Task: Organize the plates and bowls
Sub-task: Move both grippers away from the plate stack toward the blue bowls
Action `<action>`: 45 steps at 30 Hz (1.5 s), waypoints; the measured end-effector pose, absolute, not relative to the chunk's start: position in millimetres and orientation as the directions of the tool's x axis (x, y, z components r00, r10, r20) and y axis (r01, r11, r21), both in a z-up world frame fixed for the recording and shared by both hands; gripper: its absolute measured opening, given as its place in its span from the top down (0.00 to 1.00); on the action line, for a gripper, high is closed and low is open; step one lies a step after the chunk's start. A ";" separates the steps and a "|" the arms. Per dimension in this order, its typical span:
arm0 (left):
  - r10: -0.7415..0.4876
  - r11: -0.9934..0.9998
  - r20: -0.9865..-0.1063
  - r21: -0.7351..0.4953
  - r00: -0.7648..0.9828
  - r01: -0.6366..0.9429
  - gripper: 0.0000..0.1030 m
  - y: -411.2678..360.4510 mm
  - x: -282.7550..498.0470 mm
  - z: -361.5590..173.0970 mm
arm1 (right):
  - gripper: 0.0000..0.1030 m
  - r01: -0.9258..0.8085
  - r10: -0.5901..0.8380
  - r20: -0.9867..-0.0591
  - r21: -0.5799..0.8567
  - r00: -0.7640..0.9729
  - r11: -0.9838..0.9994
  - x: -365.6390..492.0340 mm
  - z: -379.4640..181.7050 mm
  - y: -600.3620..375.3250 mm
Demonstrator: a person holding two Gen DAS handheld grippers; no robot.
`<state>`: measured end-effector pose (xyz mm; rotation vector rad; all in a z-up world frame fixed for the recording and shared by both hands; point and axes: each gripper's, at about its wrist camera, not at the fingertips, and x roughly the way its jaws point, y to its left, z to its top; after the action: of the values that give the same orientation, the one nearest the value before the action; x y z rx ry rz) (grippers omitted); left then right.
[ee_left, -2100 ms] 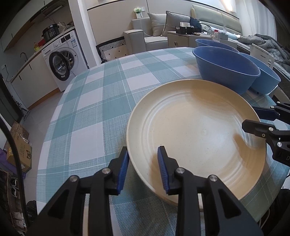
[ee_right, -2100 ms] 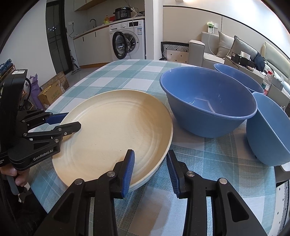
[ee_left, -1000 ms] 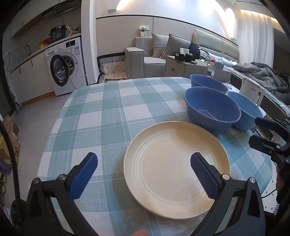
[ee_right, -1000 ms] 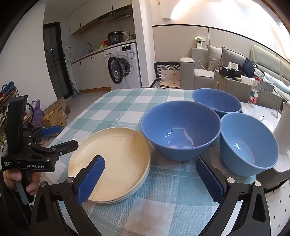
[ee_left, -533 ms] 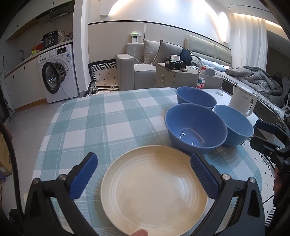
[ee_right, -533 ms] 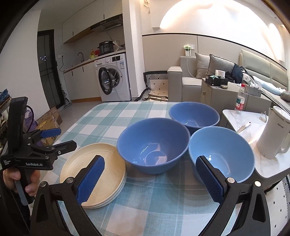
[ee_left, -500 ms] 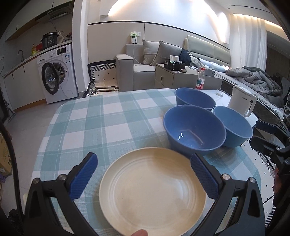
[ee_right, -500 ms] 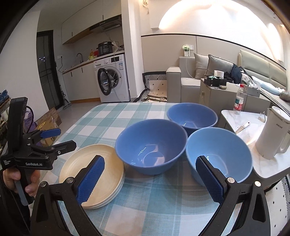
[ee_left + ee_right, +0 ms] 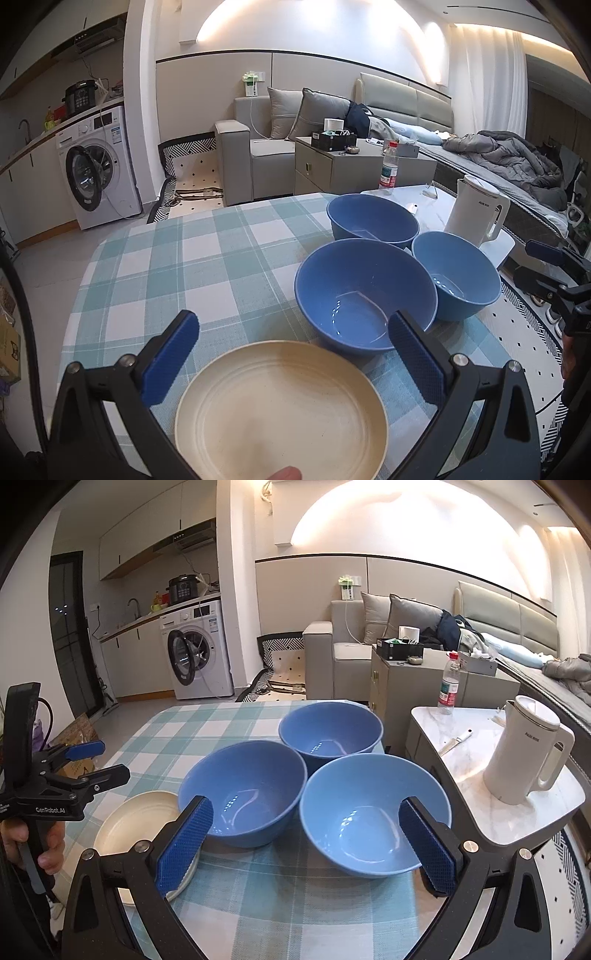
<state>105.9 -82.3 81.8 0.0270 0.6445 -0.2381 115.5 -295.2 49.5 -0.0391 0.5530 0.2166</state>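
A cream plate [image 9: 280,406] lies at the near edge of the checked table [image 9: 166,266]; in the right wrist view it shows as a small stack of plates [image 9: 140,819]. Three blue bowls sit in a cluster beyond it: a darker middle bowl [image 9: 365,295] [image 9: 243,790], a far bowl [image 9: 373,219] [image 9: 330,731] and a lighter bowl [image 9: 456,275] [image 9: 373,812]. My left gripper [image 9: 291,332] hangs open above the plate, holding nothing. My right gripper [image 9: 306,812] is open wide above the two nearer bowls, touching neither.
A white kettle [image 9: 528,753], a water bottle [image 9: 447,688] and a knife [image 9: 456,742] stand on the marble side table [image 9: 480,812] right of the bowls. A hand [image 9: 51,845] holds the left gripper's handle. Sofa and washing machine lie beyond.
Both grippers have let go of the plate's rim, opened wide, and drawn back and up from the table. The plate stays where it lay.
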 end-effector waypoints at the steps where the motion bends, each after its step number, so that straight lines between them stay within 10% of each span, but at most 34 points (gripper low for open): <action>1: -0.212 0.972 -0.598 -0.047 0.773 0.231 0.00 -84.6 108.4 82.5 | 0.01 -0.211 0.191 -0.526 0.023 0.829 0.977 118.8 49.7 -297.5; 45: -0.249 0.956 -0.619 -0.033 0.745 0.292 0.00 -116.8 192.4 116.2 | 0.01 -0.096 0.111 -0.542 0.056 0.833 0.994 201.8 95.9 -339.2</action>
<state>192.4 -116.8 116.2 0.0672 0.6683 -0.2963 201.8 -339.2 95.9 0.0272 0.5763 0.1095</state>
